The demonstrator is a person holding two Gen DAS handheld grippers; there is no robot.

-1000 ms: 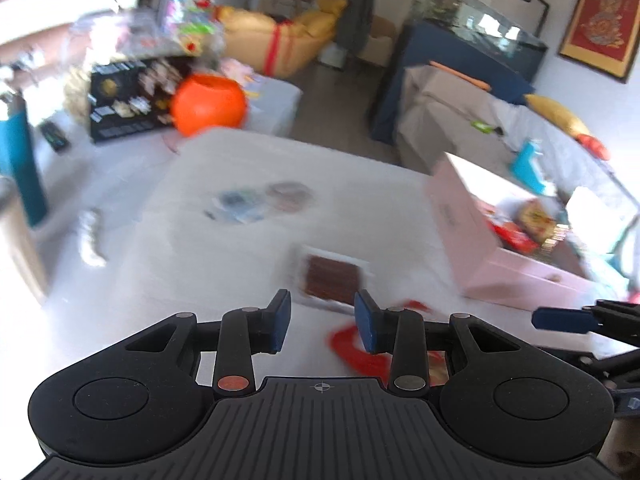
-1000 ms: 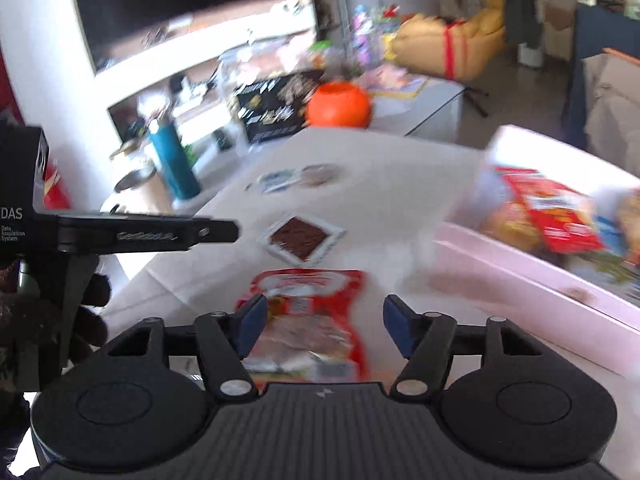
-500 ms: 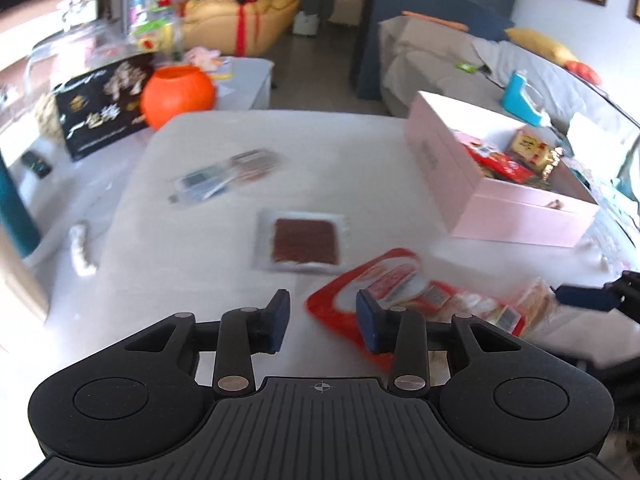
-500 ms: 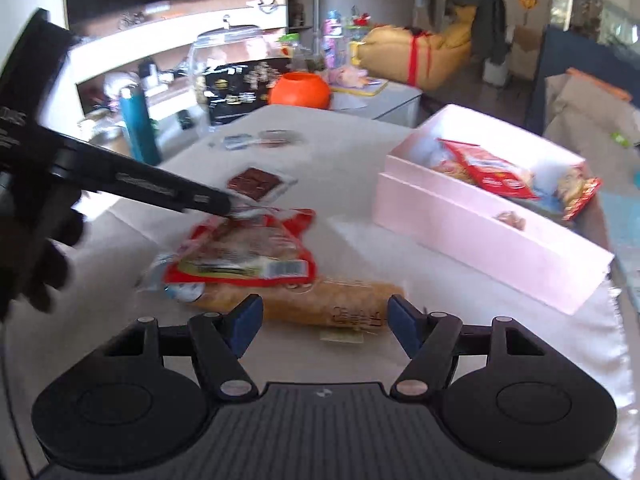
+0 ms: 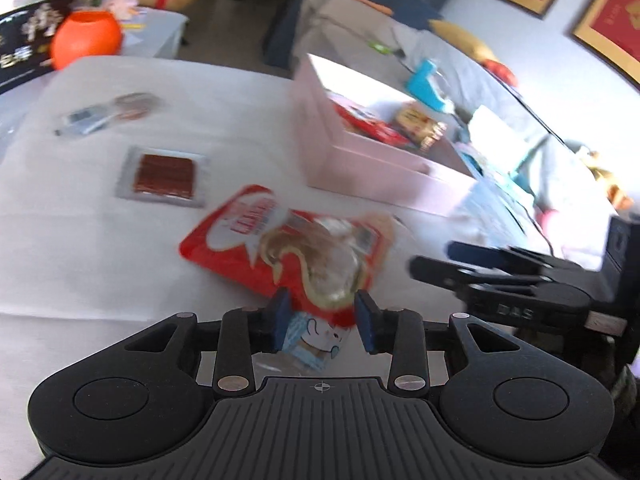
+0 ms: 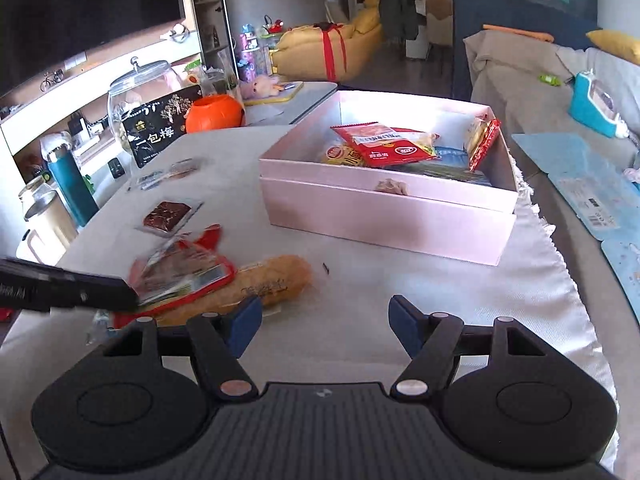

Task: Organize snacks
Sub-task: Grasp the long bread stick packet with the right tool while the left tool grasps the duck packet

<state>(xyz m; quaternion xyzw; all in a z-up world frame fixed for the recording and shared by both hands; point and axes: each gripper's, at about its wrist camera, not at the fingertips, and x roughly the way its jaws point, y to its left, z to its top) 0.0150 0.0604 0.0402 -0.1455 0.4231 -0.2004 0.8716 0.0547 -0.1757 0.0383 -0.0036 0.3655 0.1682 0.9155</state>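
Note:
A red snack packet lies on the white cloth, partly over a bread roll in clear wrap. My left gripper is down at the packet's near edge; its jaws are closing, with that edge and a small blue-white packet between the pads, which do not visibly press. In the right wrist view a left finger reaches the red packet. My right gripper stands open over bare cloth, nothing between its fingers. The pink box holds several snacks.
A flat square packet with a brown slab and small packets lie farther out on the cloth. An orange pumpkin pot, a glass jar and a teal bottle stand beyond the table's left edge. A sofa is on the right.
The left gripper came forward and down until the red packet's near edge sits between its fingers. The right gripper swung right and lower, so the pink box is now straight ahead.

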